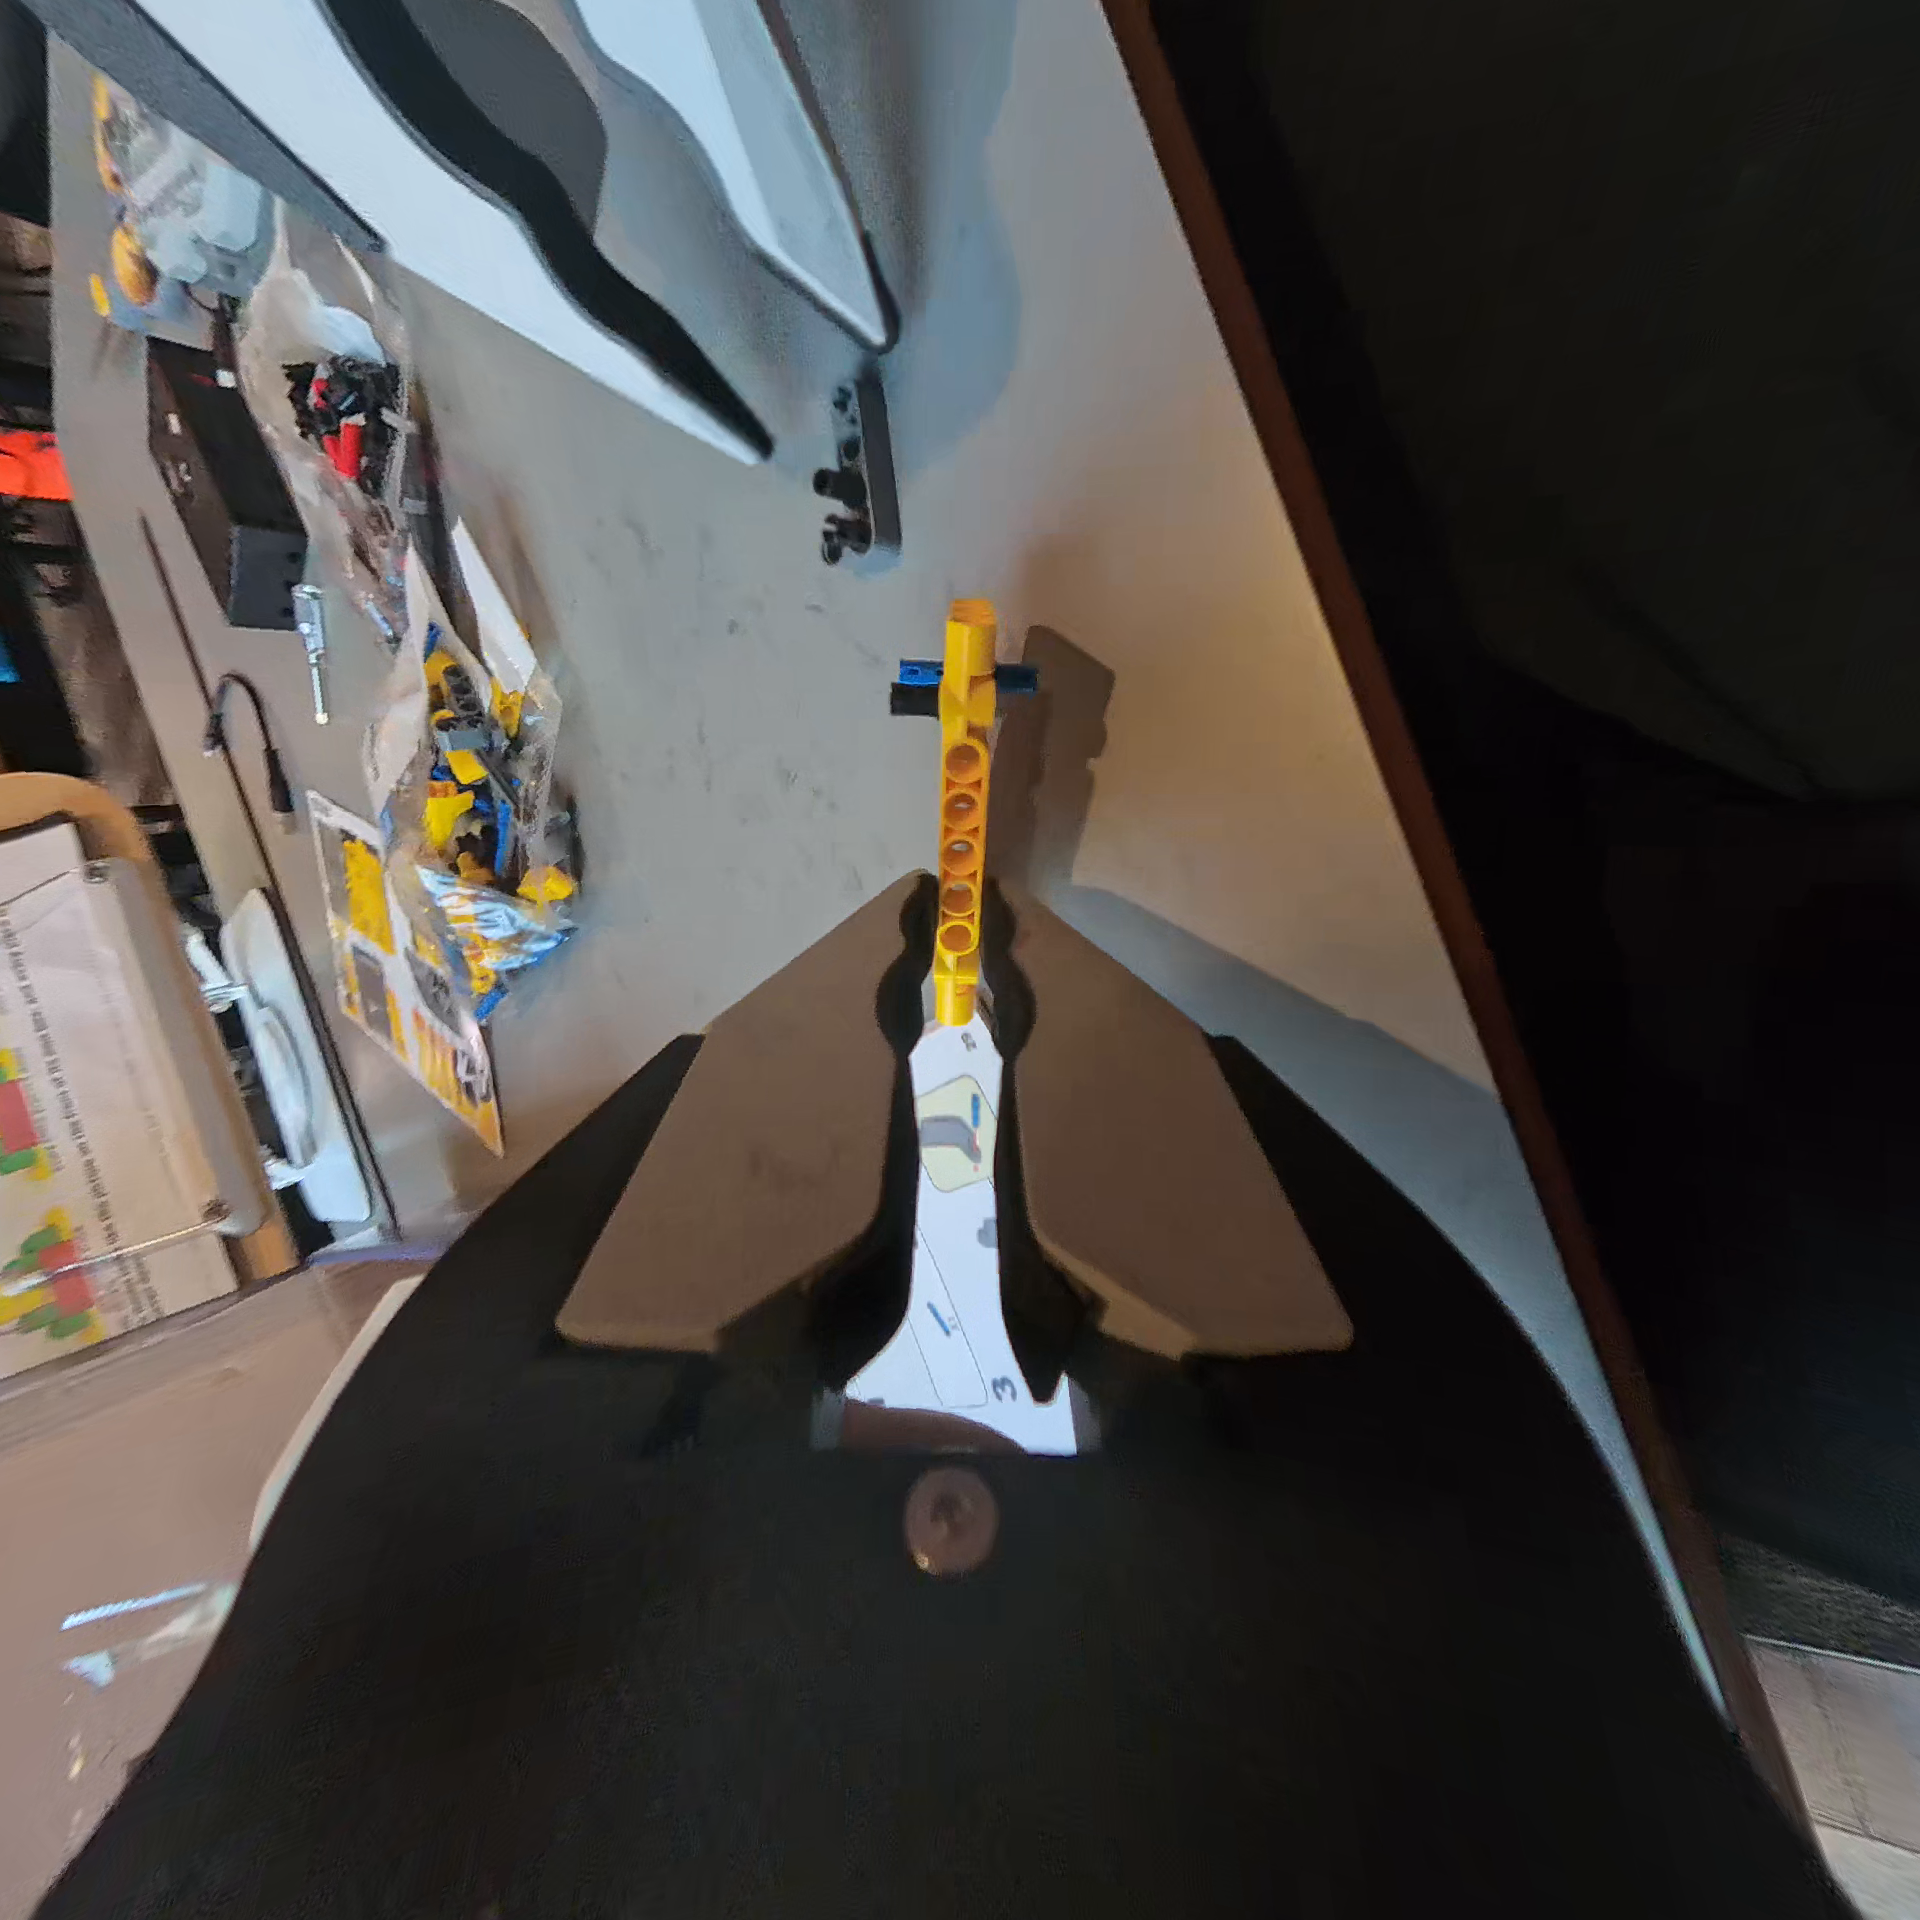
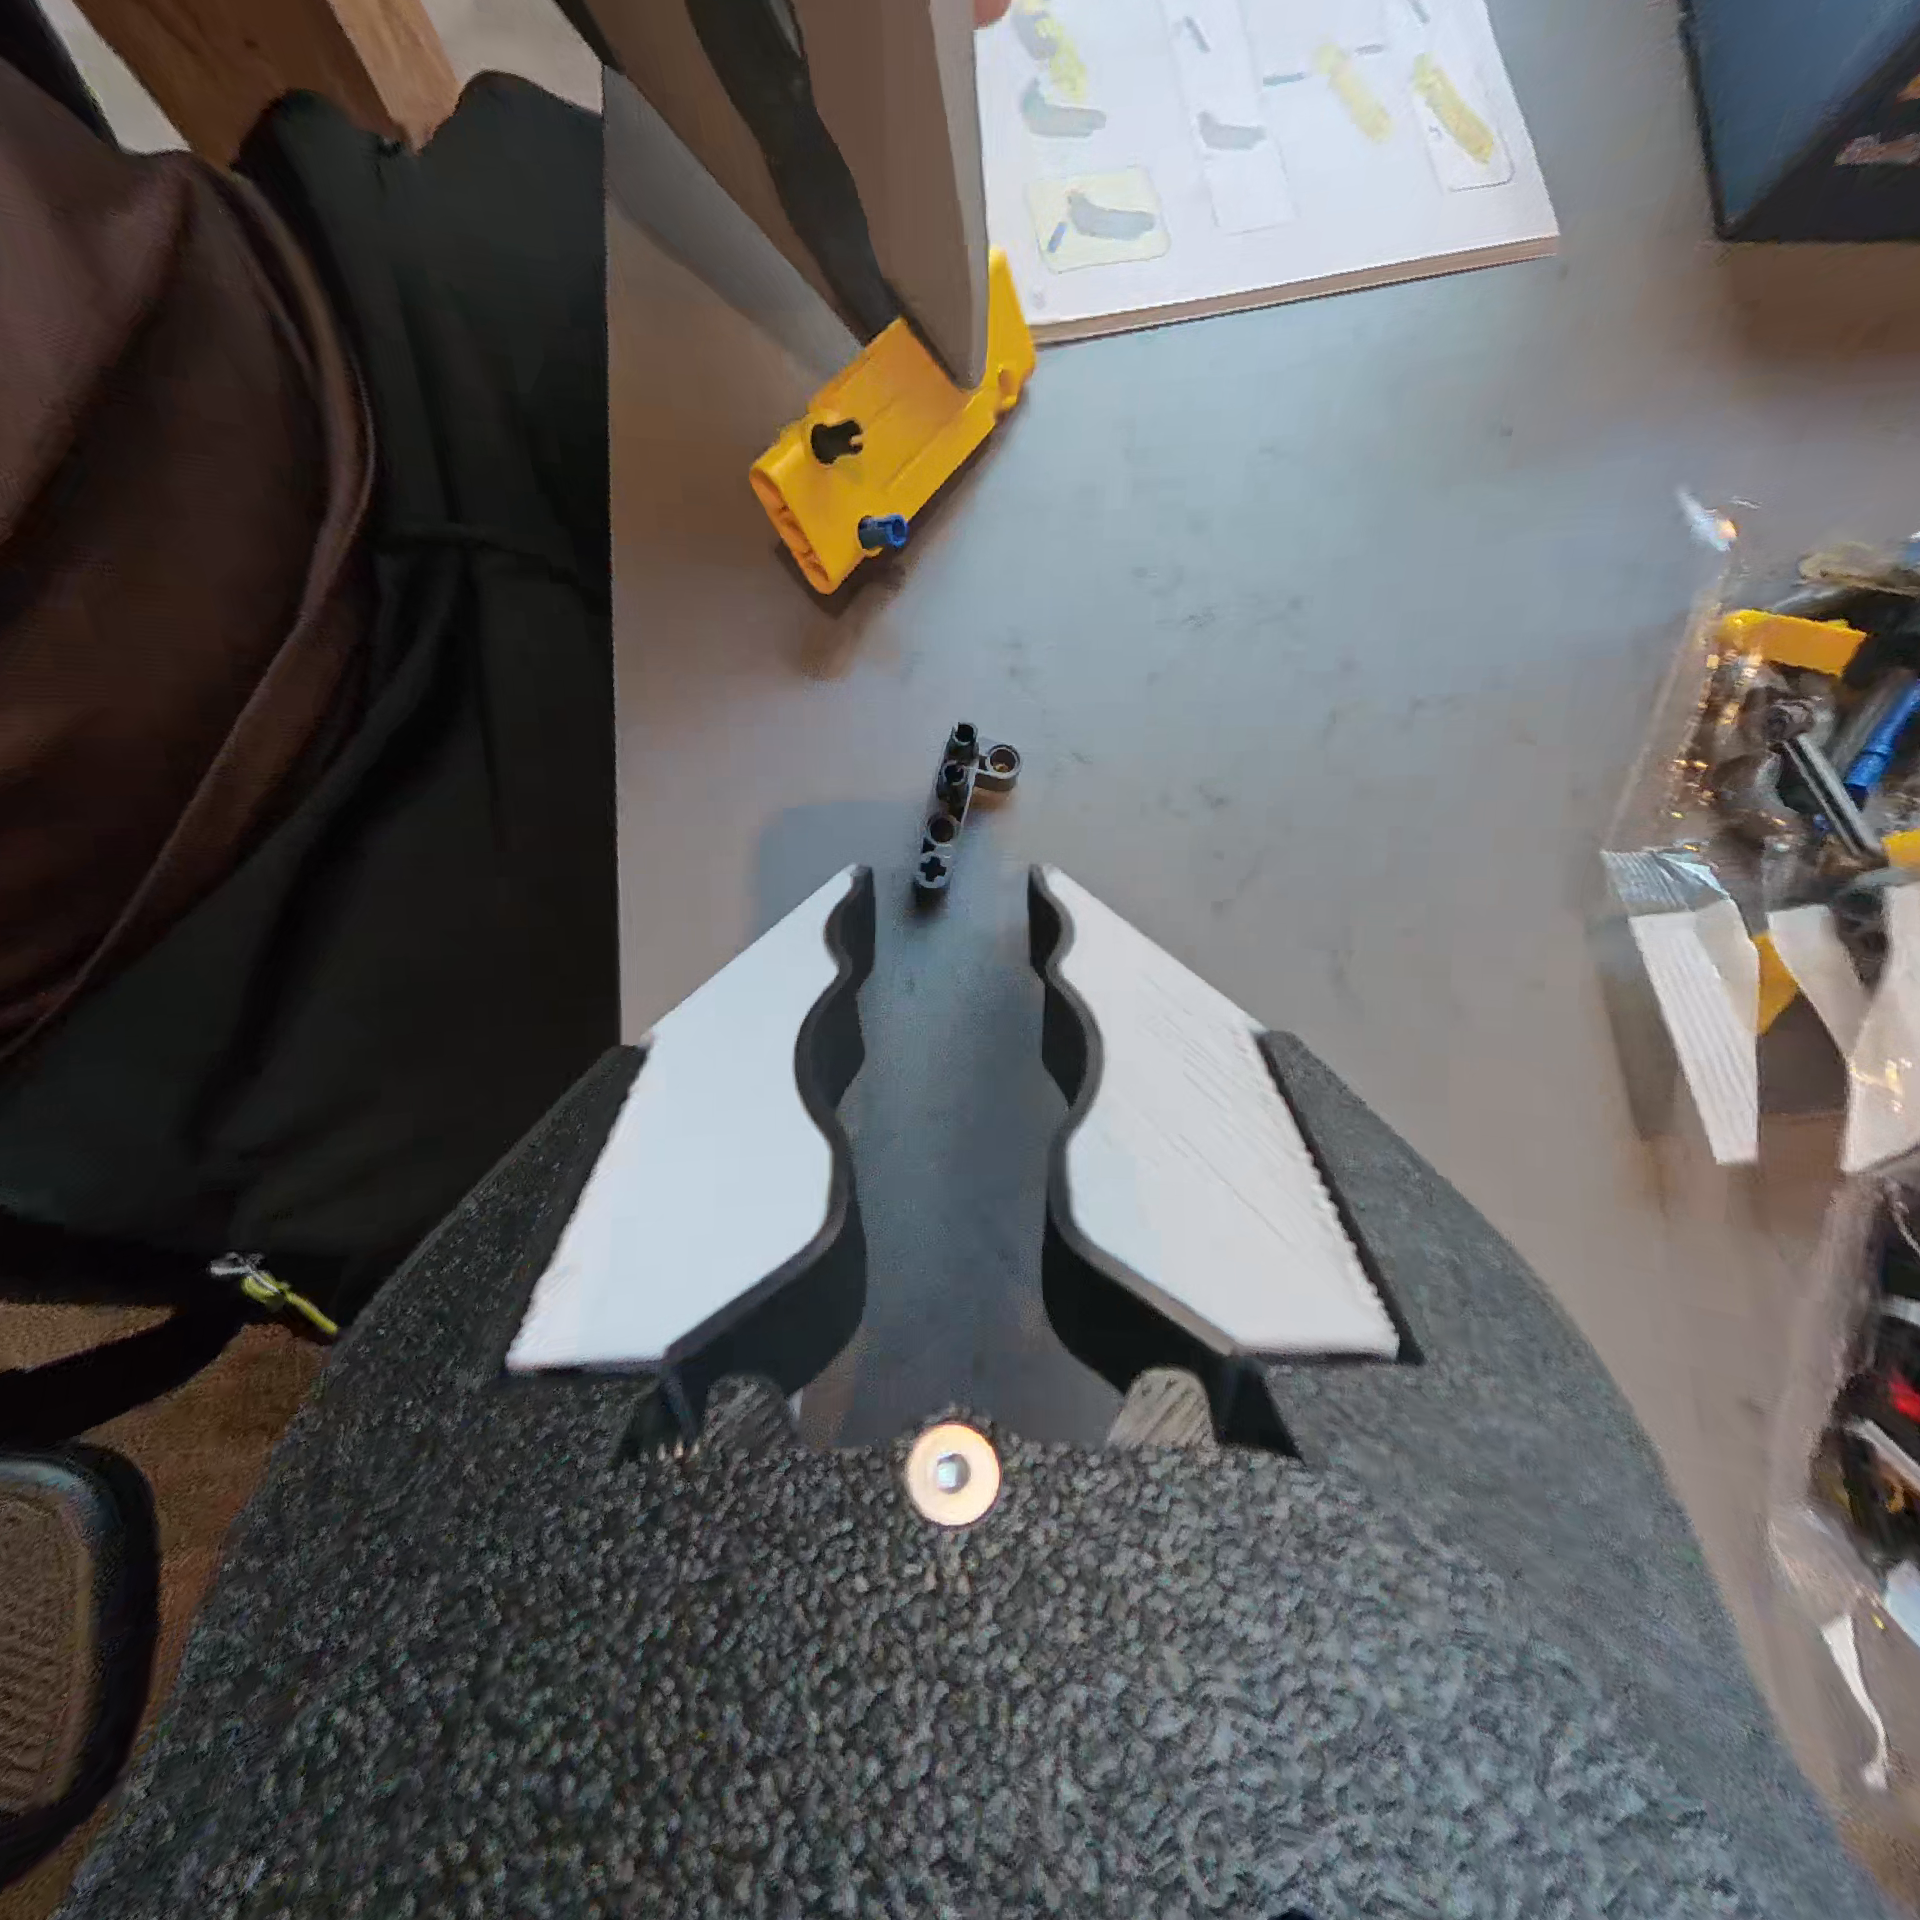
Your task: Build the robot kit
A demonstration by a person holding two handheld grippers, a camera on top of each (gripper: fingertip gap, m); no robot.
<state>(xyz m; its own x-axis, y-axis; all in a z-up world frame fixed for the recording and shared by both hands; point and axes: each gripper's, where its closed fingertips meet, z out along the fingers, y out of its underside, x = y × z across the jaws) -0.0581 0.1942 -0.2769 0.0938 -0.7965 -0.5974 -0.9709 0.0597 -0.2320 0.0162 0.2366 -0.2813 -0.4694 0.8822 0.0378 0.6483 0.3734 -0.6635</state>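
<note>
Currently the left gripper (image 1: 958, 935) is clamped on a yellow beam (image 1: 961, 810) near the table edge (image 1: 1351, 665). Right gripper (image 2: 948, 883) is spread apart, its tips flanking a black connector (image 2: 948, 821) on bare grey tabletop (image 2: 1299, 582).

The left gripper (image 1: 956, 914) has dark fingers with matte grey-brown faces and grips a bright yellow beam (image 1: 961, 810) crossed by a blue pin (image 1: 920, 673). The right gripper (image 2: 948, 883), speckled black with pale grey finger faces, hovers over a small black piece (image 2: 951, 810) on the grey table (image 2: 1299, 623). A white booklet (image 2: 1257, 145) is printed with yellow and grey drawings.
</note>
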